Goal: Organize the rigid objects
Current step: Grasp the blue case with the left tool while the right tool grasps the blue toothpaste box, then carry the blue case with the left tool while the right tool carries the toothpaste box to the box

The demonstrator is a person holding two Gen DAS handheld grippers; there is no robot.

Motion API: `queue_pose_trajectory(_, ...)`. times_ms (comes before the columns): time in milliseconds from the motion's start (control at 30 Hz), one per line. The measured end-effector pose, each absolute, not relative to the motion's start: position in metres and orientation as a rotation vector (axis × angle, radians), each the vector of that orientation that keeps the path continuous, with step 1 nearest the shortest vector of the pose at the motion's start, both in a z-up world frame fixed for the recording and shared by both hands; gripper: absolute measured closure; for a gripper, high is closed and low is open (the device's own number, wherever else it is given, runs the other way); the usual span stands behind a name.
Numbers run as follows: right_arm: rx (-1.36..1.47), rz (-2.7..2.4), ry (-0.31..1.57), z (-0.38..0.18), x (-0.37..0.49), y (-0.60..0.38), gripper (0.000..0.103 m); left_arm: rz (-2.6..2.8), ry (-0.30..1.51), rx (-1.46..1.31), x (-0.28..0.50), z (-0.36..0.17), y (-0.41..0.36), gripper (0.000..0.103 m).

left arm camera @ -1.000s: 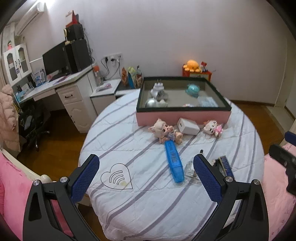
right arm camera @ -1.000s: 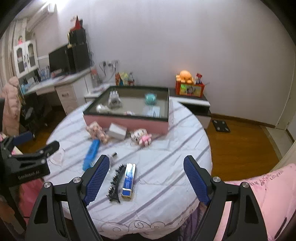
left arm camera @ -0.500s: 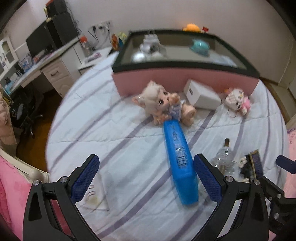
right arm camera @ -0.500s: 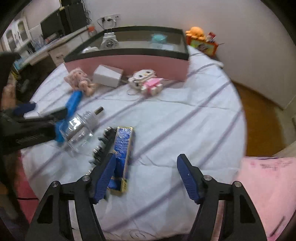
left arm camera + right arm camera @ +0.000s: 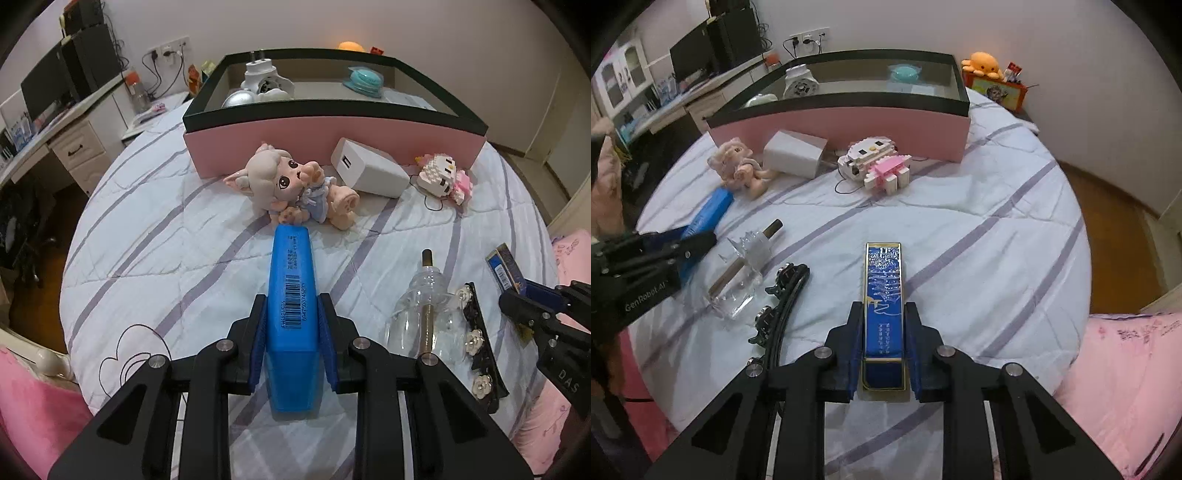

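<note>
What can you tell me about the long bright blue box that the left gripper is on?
The long bright blue rectangular box looks like smooth plastic or glossy card, with a white barcode and small print on its top face. It lies flat on the striped white quilted cloth, pointing toward the pale pink-eared doll figurine, its far end almost at the doll's feet. The left hand-held gripper is shut on its near half, blue pads pressed against both long sides.

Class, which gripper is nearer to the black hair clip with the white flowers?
Right. The hair clip lies just left of the right gripper; the left gripper is farther, beyond the clear bottle.
</note>
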State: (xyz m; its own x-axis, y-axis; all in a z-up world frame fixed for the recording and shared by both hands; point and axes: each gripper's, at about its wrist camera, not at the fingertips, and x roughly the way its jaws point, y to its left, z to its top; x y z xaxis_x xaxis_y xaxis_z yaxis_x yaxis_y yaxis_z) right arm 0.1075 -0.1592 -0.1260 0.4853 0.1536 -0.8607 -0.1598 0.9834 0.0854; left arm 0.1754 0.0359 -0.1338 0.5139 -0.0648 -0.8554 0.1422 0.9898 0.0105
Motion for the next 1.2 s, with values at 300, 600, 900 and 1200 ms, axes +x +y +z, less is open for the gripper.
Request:
queue_pose_trajectory(300, -0.001, 0.191, 1.055, -0.123, 0.112, -0.159, 0.082, -0.12, 1.043, 0.076, 0.175, -0.131, 0.038, 0.077)
queue_pose_trajectory(600, 0.033, 0.198, 1.0, -0.1, 0.114, -0.162, 0.082, -0.103, 1.006, 0.067, 0.158, -0.111, 0.044, 0.077)
queue_pose_trajectory(900, 0.057, 0.164, 0.788, -0.034, 0.085, -0.166, 0.082, -0.063, 0.818, 0.058, 0.125, -0.048, 0.048, 0.077)
queue_pose_trajectory(1200, 0.06, 0.183, 0.644, 0.005, 0.056, -0.167, 0.082, -0.067, 0.694, 0.067, 0.095, -0.01, 0.044, 0.076)
